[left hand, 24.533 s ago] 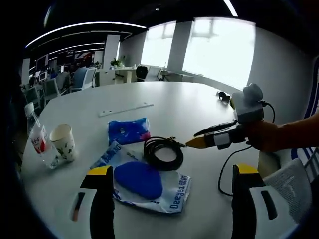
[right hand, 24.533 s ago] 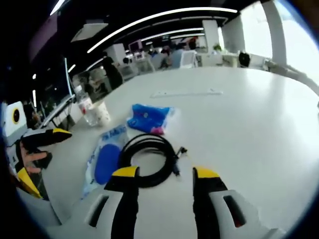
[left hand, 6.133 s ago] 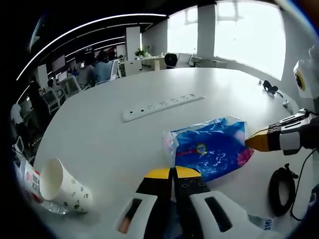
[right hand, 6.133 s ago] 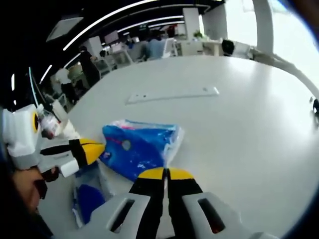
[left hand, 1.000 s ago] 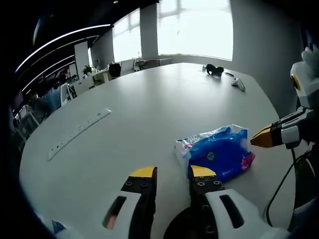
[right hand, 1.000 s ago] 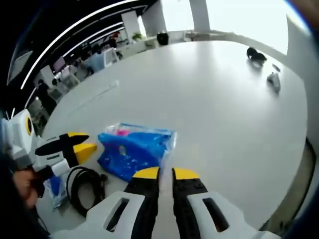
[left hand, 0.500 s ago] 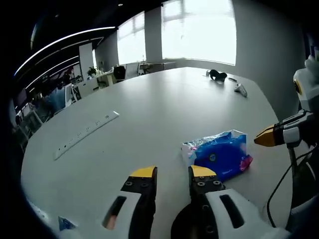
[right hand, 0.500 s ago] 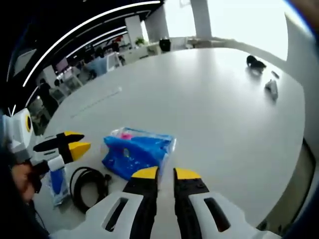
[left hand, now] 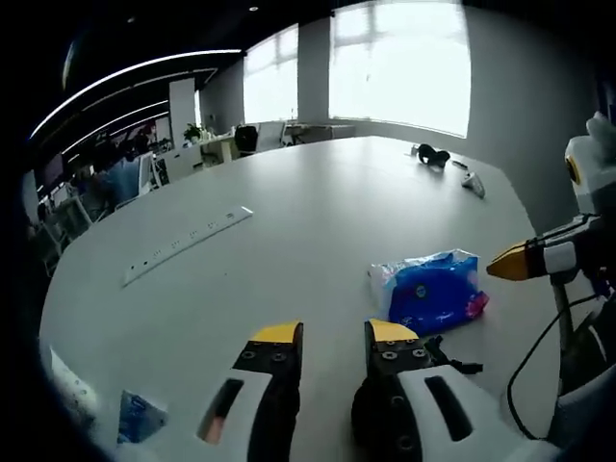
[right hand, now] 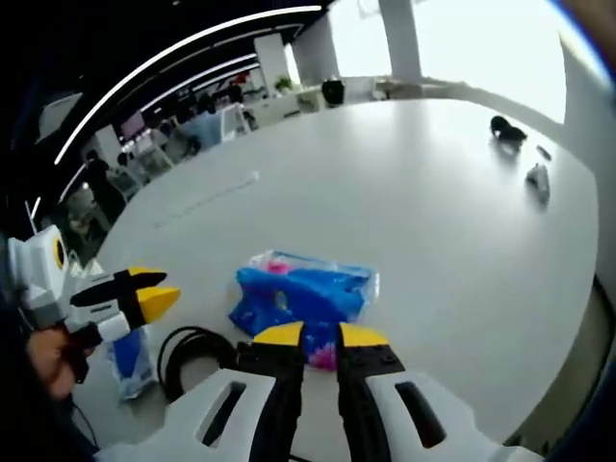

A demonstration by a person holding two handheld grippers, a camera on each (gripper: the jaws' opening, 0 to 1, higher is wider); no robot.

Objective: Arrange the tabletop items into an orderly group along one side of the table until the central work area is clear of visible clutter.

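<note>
Crinkled blue plastic tissue pack (right hand: pixel 306 294) lying flat on round white table (right hand: pixel 414 212), just beyond right gripper (right hand: pixel 319 334), its yellow-tipped jaws nearly together on nothing. Coiled black cable (right hand: pixel 190 353) beside pack, near flat blue-and-white packet (right hand: pixel 127 362). Left gripper (left hand: pixel 328 333) low over table, jaws a narrow gap apart, empty; same pack (left hand: pixel 428 292) ahead to the right. Long white power strip (left hand: pixel 188 245) farther across the table.
</note>
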